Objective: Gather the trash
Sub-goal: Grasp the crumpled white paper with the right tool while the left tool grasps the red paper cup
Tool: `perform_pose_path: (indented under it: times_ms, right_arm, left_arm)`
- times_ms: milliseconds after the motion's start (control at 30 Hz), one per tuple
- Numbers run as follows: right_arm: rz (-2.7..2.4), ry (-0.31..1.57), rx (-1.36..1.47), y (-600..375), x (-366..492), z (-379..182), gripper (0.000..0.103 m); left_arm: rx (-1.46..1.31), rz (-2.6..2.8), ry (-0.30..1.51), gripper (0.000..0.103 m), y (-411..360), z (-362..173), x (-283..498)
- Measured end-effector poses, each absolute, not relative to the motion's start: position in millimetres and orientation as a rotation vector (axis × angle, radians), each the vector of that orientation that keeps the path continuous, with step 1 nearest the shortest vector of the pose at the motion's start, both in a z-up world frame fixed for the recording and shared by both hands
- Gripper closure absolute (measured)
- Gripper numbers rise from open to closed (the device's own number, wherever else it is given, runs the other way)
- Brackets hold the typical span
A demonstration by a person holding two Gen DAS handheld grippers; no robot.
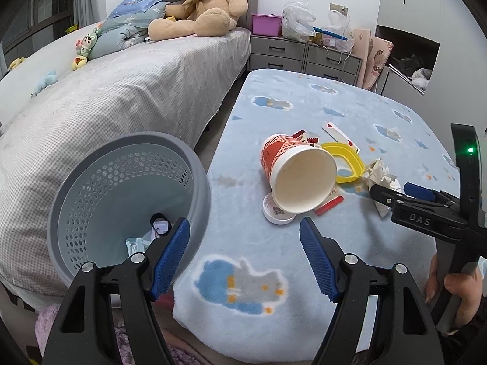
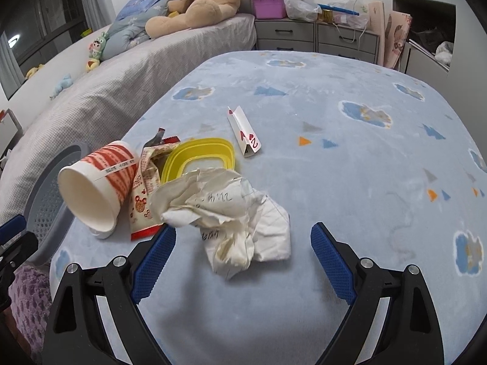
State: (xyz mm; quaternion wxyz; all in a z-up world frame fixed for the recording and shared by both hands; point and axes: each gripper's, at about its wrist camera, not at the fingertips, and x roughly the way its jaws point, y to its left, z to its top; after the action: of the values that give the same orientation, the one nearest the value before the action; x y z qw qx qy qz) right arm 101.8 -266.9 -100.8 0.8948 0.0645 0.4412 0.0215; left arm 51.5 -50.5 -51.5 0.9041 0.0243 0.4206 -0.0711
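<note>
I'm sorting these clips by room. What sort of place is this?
Most likely a bedroom, probably a child's: a bed with a big teddy bear on it, grey drawers against the wall, and a cloud-patterned blue blanket covering the work surface.

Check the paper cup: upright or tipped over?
Tipped over. The paper cup lies on its side on the blue blanket, its open mouth facing the camera, inside looking empty.
</note>
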Motion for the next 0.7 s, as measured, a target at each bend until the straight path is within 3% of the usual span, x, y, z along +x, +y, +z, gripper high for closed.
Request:
perform_pose_path:
  times_ms: [100, 267, 700]
  right_arm:
    - [0.050, 0.923, 0.126, -265.7, 106.1, -104.5, 0.015]
    - [0.064, 0.923, 0.120, -264.6, 107.1, -106.9, 0.035]
    - [0.099, 0.865, 0.199, -276.3, 92.9, -98.4, 0.040]
  left_arm:
    - [0.050, -0.152, 0.871, 0.031, -54.4, -49.7, 55.5]
    - [0.052, -0.156, 0.870, 0.031, -61.9, -44.5, 62.1]
    - [0.072, -0.170, 0.888, 0.031, -79.2, -28.1, 87.9]
